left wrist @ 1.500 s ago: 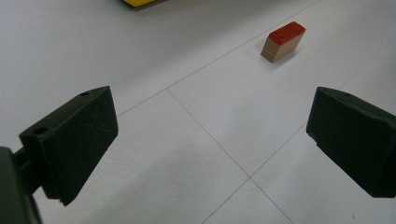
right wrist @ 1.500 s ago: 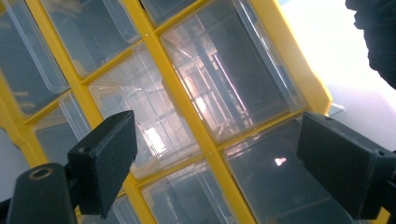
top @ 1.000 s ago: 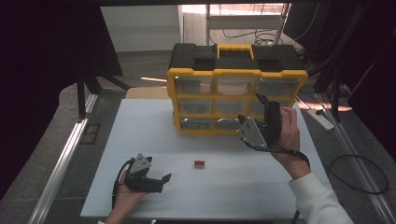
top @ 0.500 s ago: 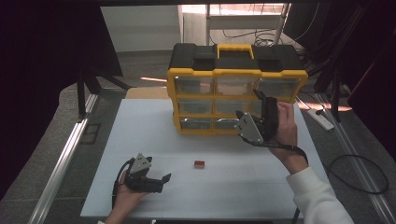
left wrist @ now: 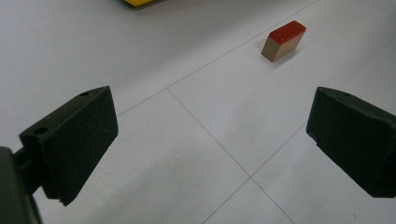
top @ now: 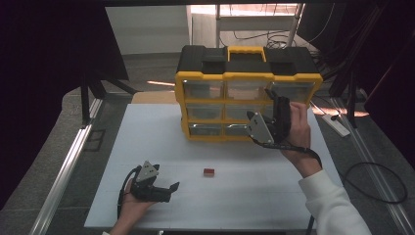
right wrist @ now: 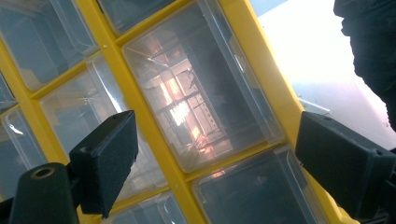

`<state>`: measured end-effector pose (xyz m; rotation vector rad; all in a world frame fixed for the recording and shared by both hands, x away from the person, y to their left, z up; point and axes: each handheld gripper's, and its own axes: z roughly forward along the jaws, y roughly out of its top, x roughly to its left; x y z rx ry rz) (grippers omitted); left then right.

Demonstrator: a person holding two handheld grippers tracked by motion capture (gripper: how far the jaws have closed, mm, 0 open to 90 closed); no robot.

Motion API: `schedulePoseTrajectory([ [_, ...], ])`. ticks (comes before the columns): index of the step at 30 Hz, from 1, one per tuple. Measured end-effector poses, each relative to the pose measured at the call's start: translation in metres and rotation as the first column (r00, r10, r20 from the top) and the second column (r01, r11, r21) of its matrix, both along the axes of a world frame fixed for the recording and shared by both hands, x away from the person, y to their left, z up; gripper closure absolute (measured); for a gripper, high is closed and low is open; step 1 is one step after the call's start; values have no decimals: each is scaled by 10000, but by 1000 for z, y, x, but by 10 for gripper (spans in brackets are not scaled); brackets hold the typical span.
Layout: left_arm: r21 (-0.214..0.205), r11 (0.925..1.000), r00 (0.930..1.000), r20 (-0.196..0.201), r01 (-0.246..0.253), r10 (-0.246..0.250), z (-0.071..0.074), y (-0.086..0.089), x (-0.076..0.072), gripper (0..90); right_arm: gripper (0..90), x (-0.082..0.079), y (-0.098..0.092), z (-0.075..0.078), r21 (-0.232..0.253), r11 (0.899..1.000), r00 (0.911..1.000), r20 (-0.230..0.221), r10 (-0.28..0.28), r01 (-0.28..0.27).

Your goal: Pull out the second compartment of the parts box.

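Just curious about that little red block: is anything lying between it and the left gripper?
No. In the left gripper view, bare white table runs from the open left gripper to the red block; the high view agrees.

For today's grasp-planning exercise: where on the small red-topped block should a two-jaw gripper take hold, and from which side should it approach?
Probably grip the red-topped block across its two pale side faces, coming from above. It lies flat on the white table, apart from the yellow drawer cabinet. The open left gripper already faces it, so a low frontal approach could also work.
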<state>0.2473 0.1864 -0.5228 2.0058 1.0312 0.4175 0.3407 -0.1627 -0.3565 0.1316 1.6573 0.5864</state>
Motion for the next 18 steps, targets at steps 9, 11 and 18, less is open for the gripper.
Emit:
schedulePoseTrajectory([
  [9, -2, 10000, 10000, 8, -12, 12, 0, 0, 0, 22, 140, 4, 1, 3, -24, 10000, 10000, 12, -54, 54],
  [11, 8, 10000, 10000, 8, -5, 5, 0, 0, 0, 21, 141, 5, 1, 4, -34, 10000, 10000, 52, -41, 41],
  [18, 9, 10000, 10000, -3, 12, -12, 0, 0, 0, 22, 148, 8, 2, 6, -47, 10000, 10000, 72, -66, 67],
])
